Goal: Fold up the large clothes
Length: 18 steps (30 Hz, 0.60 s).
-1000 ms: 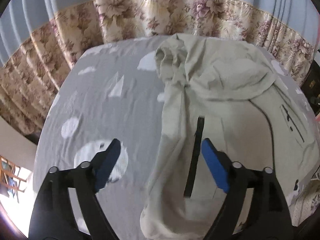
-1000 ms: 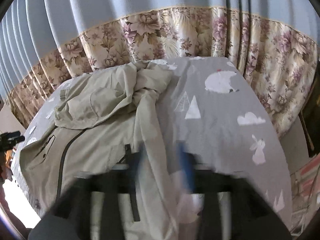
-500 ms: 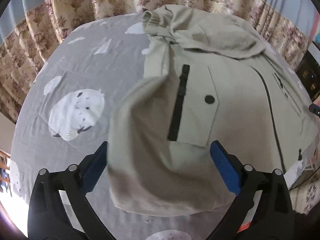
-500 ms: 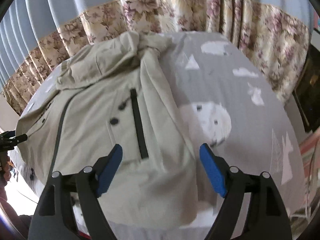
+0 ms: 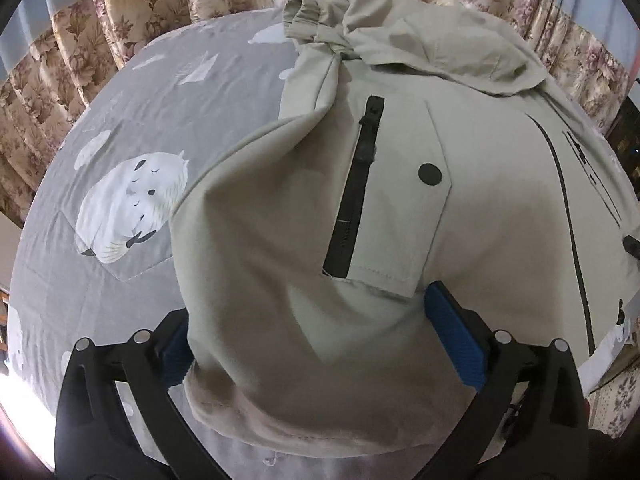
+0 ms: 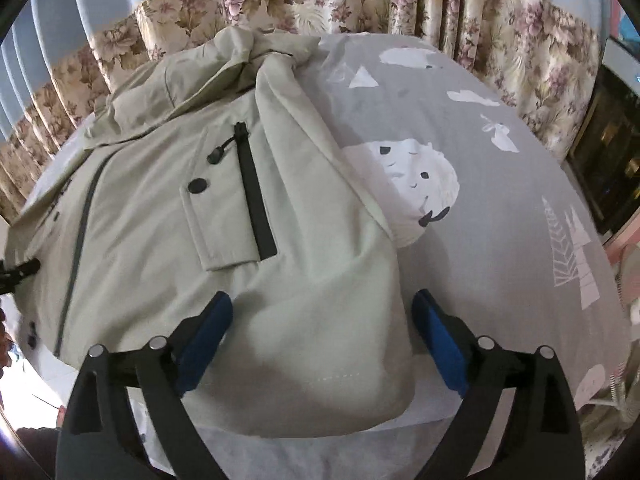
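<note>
A pale beige hooded jacket (image 5: 400,184) with black zips and a snap-button pocket lies on a bed with a grey printed sheet (image 5: 132,92). Its hem faces me, its hood (image 5: 432,44) lies at the far end. My left gripper (image 5: 316,336) is open, its jaws on either side of the jacket's lower part near the hem. In the right wrist view the same jacket (image 6: 224,200) fills the left half. My right gripper (image 6: 320,336) is open over the hem corner, holding nothing.
Floral and blue curtains (image 6: 460,12) hang close behind the bed. The grey sheet (image 6: 500,184) with white animal and tree prints lies to the right of the jacket. Dark furniture (image 6: 608,152) stands at the far right. The bed's near edge is just under both grippers.
Both grippers have drawn back toward the jacket's hem and the near bed edge. The jacket now lies flatter, with its pocket and zip in full view. Both stay open.
</note>
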{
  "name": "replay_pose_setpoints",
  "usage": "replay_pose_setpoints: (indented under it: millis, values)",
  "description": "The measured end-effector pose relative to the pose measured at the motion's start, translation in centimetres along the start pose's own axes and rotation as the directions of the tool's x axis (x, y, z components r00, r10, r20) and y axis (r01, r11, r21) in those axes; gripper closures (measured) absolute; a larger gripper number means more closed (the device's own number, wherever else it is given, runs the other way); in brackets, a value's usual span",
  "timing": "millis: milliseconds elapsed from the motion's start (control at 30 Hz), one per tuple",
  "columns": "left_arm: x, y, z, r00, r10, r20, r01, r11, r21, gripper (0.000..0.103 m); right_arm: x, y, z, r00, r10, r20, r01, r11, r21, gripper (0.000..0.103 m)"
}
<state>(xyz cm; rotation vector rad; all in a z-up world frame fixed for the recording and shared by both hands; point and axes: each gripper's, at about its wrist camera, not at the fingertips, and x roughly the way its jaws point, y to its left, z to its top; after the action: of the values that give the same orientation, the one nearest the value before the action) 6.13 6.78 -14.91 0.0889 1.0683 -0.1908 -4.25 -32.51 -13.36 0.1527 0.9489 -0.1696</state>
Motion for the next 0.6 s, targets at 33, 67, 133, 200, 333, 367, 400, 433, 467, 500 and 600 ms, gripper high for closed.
replay_pose_setpoints:
  millis: [33,67,133,200,333,367,400,433,467,500,600]
  values:
    - [0.0,0.1,0.1,1.000,-0.002,-0.005,0.002,1.000,-0.004,0.003,-0.1,-0.1,0.1,1.000,0.001,-0.001,-0.001,1.000,0.002,0.011]
    - [-0.1,0.1,0.1,1.000,-0.002,-0.003,0.002,1.000,-0.003,0.003,-0.1,-0.1,0.1,1.000,0.001,-0.003,-0.001,1.000,0.002,0.011]
    - [-0.5,-0.1,-0.1,1.000,-0.007,0.010,0.007,1.000,0.003,0.012,-0.5,-0.2,0.1,1.000,-0.004,0.004,0.004,1.000,0.003,0.032]
    - [-1.2,-0.8,-0.4,1.000,-0.003,0.022,0.002,0.999,0.043,0.034,-0.7,-0.3,0.2,1.000,-0.009,-0.002,0.009,1.000,-0.002,0.056]
    - [-2.3,-1.2,-0.7,1.000,0.007,0.014,-0.008,0.997,0.076,0.062,-1.4,0.4,0.1,0.999,-0.032,-0.021,0.031,0.998,-0.050,0.086]
    - [-2.5,-1.2,-0.7,0.999,0.029,0.017,-0.030,0.996,0.086,0.082,-1.6,0.9,0.1,0.999,-0.046,-0.014,0.045,0.996,-0.083,0.088]
    - [-2.8,-1.2,-0.8,0.998,0.046,0.030,-0.049,0.994,0.099,0.086,-1.8,1.5,0.0,0.998,-0.060,-0.007,0.059,0.992,-0.115,0.093]
    - [-2.9,-0.9,-0.8,0.999,0.037,0.037,-0.040,0.995,0.097,0.087,-1.8,1.8,-0.1,0.997,-0.072,0.005,0.072,0.988,-0.136,0.096]
    - [-2.8,-0.8,-0.8,0.999,0.030,0.041,-0.033,0.995,0.094,0.088,-1.8,2.3,-0.2,0.996,-0.082,0.022,0.085,0.983,-0.165,0.097]
    - [-2.6,-0.7,-0.9,0.998,0.027,0.051,-0.031,0.995,0.097,0.089,-1.8,2.5,-0.1,0.996,-0.083,0.032,0.087,0.981,-0.172,0.097]
    - [-2.5,-0.4,-0.2,0.997,0.009,0.080,-0.016,0.995,0.098,0.092,-2.1,2.6,0.7,0.996,-0.067,0.050,0.075,0.983,-0.167,0.097]
